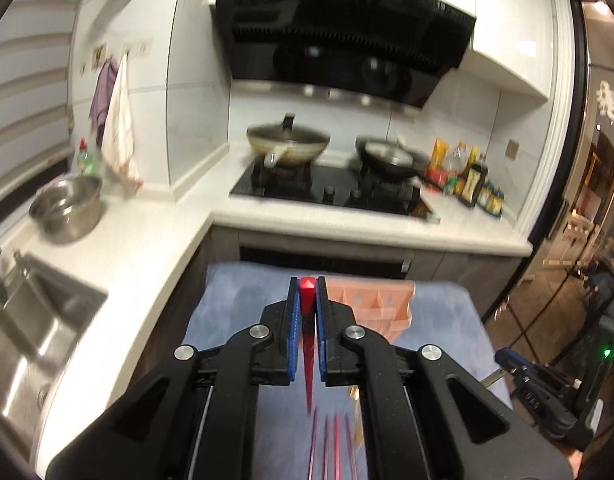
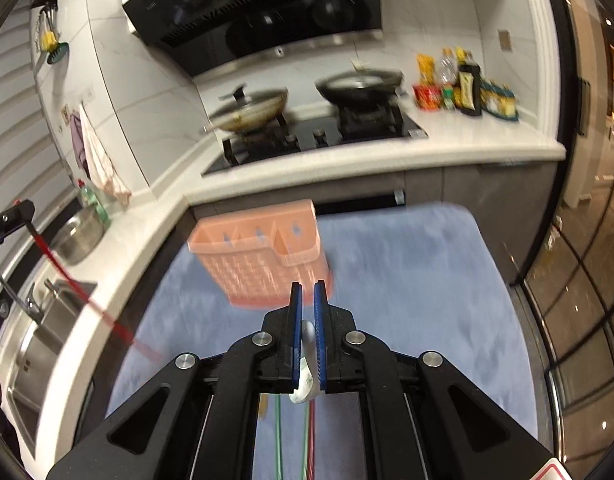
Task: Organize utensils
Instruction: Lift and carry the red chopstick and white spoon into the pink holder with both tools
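A soft blue cloth (image 2: 407, 280) covered the table beside the smooth white counter (image 1: 147, 240). On it stood the peach plastic utensil caddy (image 2: 259, 264), lattice-walled, its compartments too blurred to read. My left gripper (image 1: 307, 292) was clamped on a tapered red chopstick (image 1: 307, 300). My right gripper (image 2: 308, 300) pinched a glossy white spoon (image 2: 307, 376). More thin chopsticks (image 1: 331, 448) lay on the cloth below.

two pans (image 1: 289, 146) (image 1: 389, 158) on the stove (image 1: 327, 192), steel pot (image 1: 67, 208) by the sink (image 1: 35, 320).
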`<state>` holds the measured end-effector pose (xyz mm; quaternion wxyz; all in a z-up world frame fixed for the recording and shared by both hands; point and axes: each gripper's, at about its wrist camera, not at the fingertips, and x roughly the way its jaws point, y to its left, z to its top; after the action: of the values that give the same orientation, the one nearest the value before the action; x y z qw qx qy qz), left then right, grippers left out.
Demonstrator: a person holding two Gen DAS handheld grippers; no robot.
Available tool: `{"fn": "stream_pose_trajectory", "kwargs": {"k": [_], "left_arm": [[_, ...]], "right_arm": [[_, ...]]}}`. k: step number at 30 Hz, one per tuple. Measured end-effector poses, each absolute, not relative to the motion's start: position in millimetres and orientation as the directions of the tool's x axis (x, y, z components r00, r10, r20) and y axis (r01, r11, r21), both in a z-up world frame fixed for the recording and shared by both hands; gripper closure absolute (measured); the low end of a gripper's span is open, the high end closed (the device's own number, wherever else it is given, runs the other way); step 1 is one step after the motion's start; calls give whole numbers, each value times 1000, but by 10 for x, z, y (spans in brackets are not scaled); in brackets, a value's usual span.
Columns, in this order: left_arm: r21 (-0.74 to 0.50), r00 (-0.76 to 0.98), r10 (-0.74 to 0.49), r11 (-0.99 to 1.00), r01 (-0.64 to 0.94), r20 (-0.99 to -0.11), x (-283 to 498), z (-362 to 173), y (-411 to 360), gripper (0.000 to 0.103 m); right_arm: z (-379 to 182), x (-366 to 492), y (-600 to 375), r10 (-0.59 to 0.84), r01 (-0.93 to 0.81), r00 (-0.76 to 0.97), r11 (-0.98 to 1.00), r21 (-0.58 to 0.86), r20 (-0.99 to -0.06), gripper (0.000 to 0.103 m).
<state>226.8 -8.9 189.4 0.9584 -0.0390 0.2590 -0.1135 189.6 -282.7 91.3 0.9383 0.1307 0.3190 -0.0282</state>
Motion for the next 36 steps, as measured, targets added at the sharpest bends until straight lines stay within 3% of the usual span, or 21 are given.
{"fn": "stream_pose_trajectory", "kwargs": {"k": [7, 14, 36], "left_arm": [[-166, 875, -246, 967, 192, -418, 2919, 2246, -266, 96], [-139, 881, -223, 974, 180, -418, 3461, 2130, -462, 96], [-129, 803, -171, 985, 118, -571, 4032, 1154, -500, 95]], "right_arm": [[1302, 2666, -2846, 22, 116, 833, 970, 213, -552, 97], [1191, 3308, -2838, 19, 110, 818, 976, 189, -575, 97], [386, 3907, -2815, 43, 126, 729, 972, 196, -683, 96]]}}
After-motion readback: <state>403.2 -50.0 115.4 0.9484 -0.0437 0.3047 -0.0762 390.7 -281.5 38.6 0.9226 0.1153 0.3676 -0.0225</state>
